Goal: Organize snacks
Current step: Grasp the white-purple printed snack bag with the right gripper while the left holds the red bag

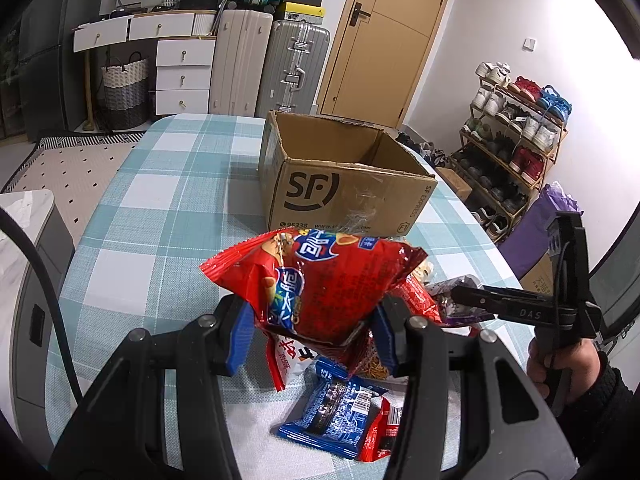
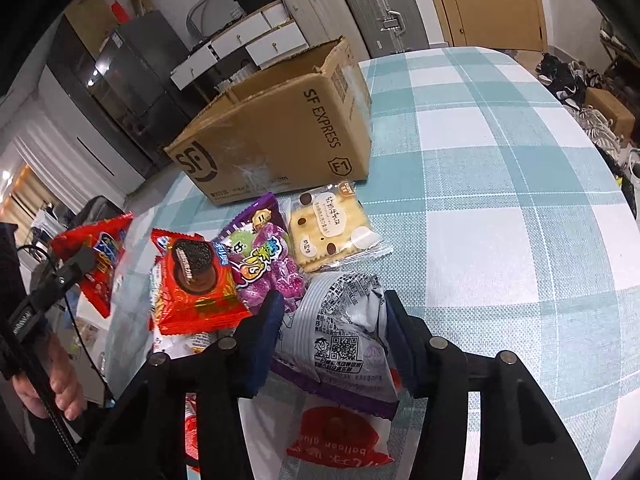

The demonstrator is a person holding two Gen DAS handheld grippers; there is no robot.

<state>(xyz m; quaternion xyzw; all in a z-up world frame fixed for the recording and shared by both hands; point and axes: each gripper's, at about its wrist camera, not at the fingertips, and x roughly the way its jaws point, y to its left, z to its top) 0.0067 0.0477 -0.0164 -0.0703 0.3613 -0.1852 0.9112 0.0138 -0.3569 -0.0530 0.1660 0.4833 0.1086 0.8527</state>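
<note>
Left gripper (image 1: 310, 334) is clamping the red chip bag (image 1: 320, 280), lifted above the table (image 1: 168, 208); open cardboard box (image 1: 340, 172) is sitting straight ahead, beyond the bag; right gripper (image 2: 334, 336) is bracketing the silver-purple packet (image 2: 344, 336), whether it is squeezing is unclear.

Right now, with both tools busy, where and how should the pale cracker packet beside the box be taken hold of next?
Grip the cracker packet across its two long side edges, coming straight down from above. It lies flat on the tablecloth, so only a top approach reaches it. The cardboard box crowds its far end, and the purple candy bag overlaps its left edge, so nip toward the near right corner.
</note>
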